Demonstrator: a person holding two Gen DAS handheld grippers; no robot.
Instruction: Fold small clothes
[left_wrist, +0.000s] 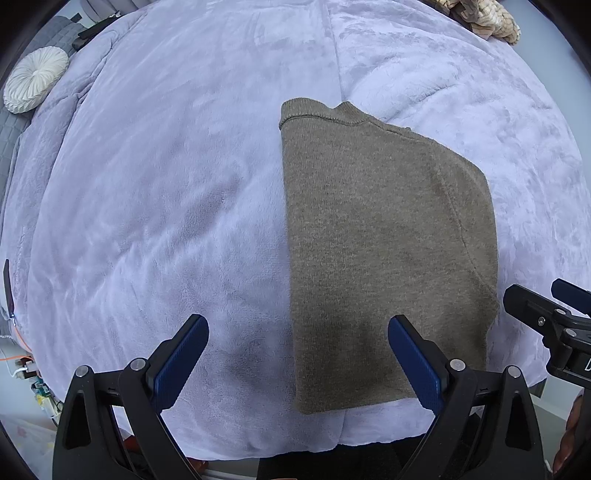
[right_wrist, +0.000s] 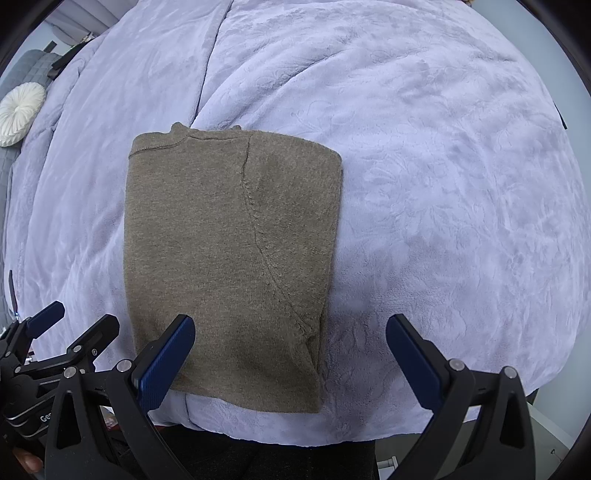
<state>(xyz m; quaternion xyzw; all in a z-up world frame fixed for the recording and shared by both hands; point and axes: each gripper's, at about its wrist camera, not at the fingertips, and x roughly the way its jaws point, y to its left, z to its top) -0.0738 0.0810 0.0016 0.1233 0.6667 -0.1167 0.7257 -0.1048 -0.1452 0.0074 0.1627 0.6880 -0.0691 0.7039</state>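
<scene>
Brown sweater (left_wrist: 384, 251) lies untouched beneath both wide-spread, empty tools.

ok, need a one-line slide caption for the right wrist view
Right gripper open above the near edge of a folded brown sweater lying on a lavender blanket; left gripper at frame left.

Both wrist cameras look down close over the bed's near edge, sharing the folded sweater (left_wrist: 388, 240).

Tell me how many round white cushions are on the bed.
1. The round white cushion sits at the far left edge of the lavender blanket; others may lie out of view.
</scene>
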